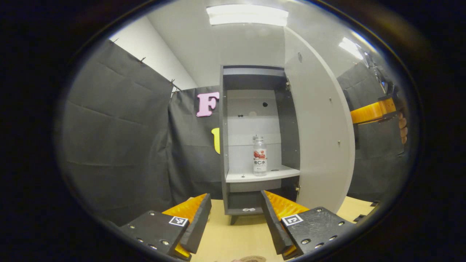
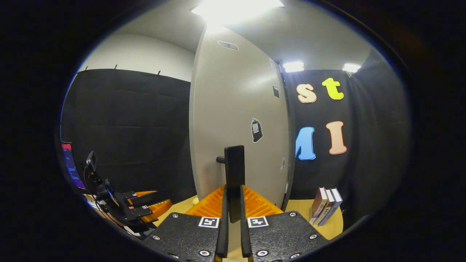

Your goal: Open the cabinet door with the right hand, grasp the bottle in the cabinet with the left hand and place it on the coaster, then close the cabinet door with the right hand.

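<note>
The grey cabinet (image 1: pixel 251 76) stands open on the table. A clear bottle (image 1: pixel 259 156) with a red and white label stands upright on its white shelf (image 1: pixel 280 173). My left gripper (image 1: pixel 236 196) is open, low over the table in front of the cabinet, a good way short of the bottle. The door (image 1: pixel 320 138) is swung out to the right. In the right gripper view my right gripper (image 2: pixel 233 189) is shut on the door's black handle (image 2: pixel 235 163). A brownish edge (image 1: pixel 251 259), perhaps the coaster, peeks in at the bottom.
The wooden table (image 1: pixel 233 236) carries the cabinet. Three books (image 2: pixel 326 205) lean beside the door's hinge side. The hand (image 1: pixel 402 127) holding the right gripper shows past the door's edge. The left gripper (image 2: pixel 156 199) appears low at the left, near a screen (image 2: pixel 71 165).
</note>
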Demonstrator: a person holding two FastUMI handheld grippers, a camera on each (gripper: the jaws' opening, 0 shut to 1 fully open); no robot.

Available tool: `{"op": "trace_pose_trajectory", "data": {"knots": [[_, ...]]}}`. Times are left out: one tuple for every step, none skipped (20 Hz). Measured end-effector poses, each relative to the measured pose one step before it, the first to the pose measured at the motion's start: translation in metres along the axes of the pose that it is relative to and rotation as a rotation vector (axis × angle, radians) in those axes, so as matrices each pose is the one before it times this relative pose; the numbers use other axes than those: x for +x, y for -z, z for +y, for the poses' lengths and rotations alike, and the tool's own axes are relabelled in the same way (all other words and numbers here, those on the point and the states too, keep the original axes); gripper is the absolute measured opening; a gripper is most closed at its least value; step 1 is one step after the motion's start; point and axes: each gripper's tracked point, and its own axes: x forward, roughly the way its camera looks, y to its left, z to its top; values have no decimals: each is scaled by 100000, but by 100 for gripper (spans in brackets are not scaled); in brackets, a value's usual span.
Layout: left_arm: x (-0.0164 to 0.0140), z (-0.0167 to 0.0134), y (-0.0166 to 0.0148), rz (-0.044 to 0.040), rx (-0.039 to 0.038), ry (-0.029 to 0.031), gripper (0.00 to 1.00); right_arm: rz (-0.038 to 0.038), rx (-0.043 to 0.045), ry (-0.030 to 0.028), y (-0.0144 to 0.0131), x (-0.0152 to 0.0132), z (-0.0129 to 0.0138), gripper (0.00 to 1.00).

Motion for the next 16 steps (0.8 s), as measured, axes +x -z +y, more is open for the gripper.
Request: {"op": "trace_pose_trajectory", "data": {"knots": [[-268,-467,86,303,-179,191,74,-293,-312,610,-46,-336,-508,14],[-218,-328,-40,161,-52,-93,74,-218,-607,854,69,-261,-632,13],[-204,-223,54,196,64,-386,74,-333,-627,928,26,-327,-612,13],[-225,-208,-61,54,97,-449,74,154,-548,853,163,-182,-563,13],[-220,-231,-67,-103,141,-659,74,147,-58,879,207,-301,-719,14],[-171,-176,-120,-114,316,-725,74,361,110,932,307,-128,-676,14],[-115,-218,8,-163,359,-691,74,327,143,816,185,-178,-712,14],[-219,-277,-163,-229,429,-515,74,-344,370,642,5,-203,-640,14],[-63,-180,41,-34,415,-354,74,-501,293,851,-25,-178,-668,14],[33,-197,15,456,89,-195,74,-355,-83,1725,168,-106,-909,14],[56,-276,173,1020,-586,183,82,-496,-491,2680,-2,-217,-1016,14],[84,-380,-63,565,-944,628,82,-732,-472,3208,7,-200,-1106,13],[246,-231,-187,193,-722,575,78,-664,-466,3614,-25,-162,-1073,12],[386,-137,-256,285,-146,593,77,-335,46,2202,67,71,-731,12],[483,11,-193,151,-9,557,77,245,2255,-951,16,10,73,12],[554,-43,-243,-133,-134,931,82,173,2784,-1668,76,-15,481,11]]}}
